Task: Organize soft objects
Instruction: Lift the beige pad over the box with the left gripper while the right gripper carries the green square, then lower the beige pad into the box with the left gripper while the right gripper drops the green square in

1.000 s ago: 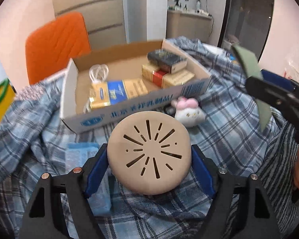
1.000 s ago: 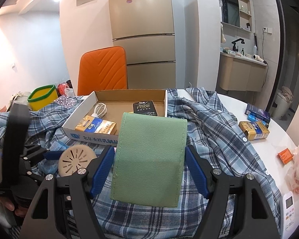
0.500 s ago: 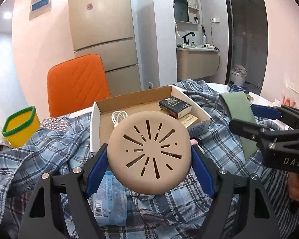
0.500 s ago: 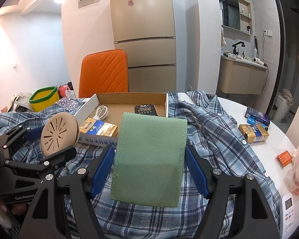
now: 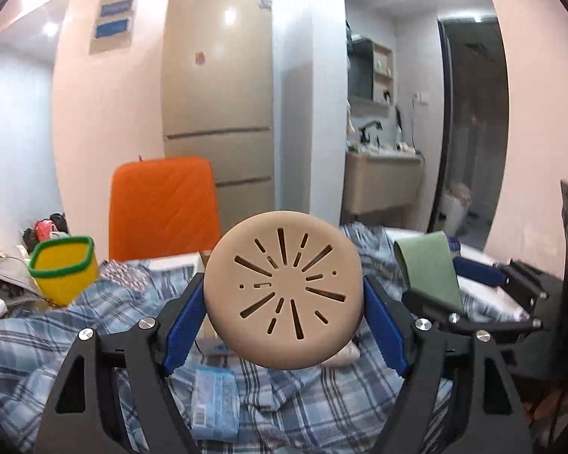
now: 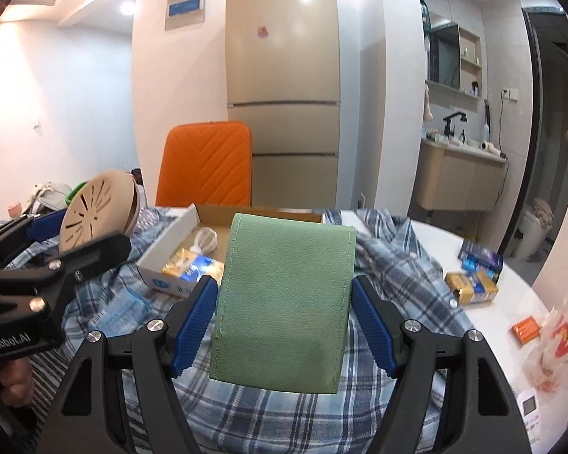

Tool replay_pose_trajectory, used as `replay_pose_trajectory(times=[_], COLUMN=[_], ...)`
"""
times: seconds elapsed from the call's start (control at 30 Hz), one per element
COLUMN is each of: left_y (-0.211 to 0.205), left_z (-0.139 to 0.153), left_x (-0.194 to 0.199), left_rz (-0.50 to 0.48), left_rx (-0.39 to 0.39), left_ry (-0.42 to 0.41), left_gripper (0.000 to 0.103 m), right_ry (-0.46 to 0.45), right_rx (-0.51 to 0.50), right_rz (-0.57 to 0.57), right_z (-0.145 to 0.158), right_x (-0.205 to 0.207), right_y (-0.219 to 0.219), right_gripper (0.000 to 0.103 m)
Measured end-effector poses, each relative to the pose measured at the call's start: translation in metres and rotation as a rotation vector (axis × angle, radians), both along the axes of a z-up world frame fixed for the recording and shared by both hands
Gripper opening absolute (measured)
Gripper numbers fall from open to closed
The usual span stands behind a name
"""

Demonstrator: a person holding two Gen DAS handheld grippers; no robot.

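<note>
Beige slotted pad (image 5: 283, 290): clamped in left tool (image 5: 283, 304), raised from the plaid shirt (image 5: 284, 397) since a second ago. Green pouch (image 6: 284, 299): clamped in right tool (image 6: 283, 321), likewise aloft. Both lifted above the cardboard box (image 6: 178, 234); placement pending.

text: "GenRobot.AI" | on: left gripper (image 6: 94, 223) body | other labels: unreadable

In the left wrist view the round pad (image 5: 283, 290) hides most of the box (image 5: 193, 261) at centre. The packet (image 5: 215, 401) at lower centre is blurred, perhaps tissues. In the right wrist view the remote (image 6: 532, 418) is cut off at lower right.
</note>
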State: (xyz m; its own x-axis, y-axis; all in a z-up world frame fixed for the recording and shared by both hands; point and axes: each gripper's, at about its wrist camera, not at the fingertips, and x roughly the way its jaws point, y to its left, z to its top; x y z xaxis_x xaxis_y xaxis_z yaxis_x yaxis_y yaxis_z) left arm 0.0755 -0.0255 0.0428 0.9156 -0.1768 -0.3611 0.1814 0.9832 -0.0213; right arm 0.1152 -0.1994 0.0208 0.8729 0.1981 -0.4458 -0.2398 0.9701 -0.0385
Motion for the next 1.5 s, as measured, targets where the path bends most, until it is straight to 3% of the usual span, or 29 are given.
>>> replay_pose_trajectory(times=[0.23,0.63,0.8,0.97,1.5], left_y=[0.001,0.005,0.008,0.014,0.023], left_z=[0.030,0.082,0.091,0.080,0.004], left_x=[0.011,0.059,0.080,0.102,0.151], left_rz=[0.045,0.121,0.144,0.166,0.200], left_rx=[-0.003,-0.027,-0.015,-0.025,0.000], left_ry=[-0.061,-0.143,-0.147,-0.108,0.094], left_gripper=[0.078,0.078,0.078,0.078,0.078], right_ry=[-0.094,-0.213,-0.201,-0.142,0.060], right_rx=[-0.028,0.016,0.043,0.049,0.000], right_rz=[0.010,-0.031,-0.067,-0.086,-0.055], right_z=[0.033,0.097,0.107,0.094,0.011], right_x=[0.000,0.041,0.071,0.097,0.151], right_y=[0.010,0.026,0.020,0.014,0.029], right_gripper=[0.075,0.075,0.075,0.075,0.075])
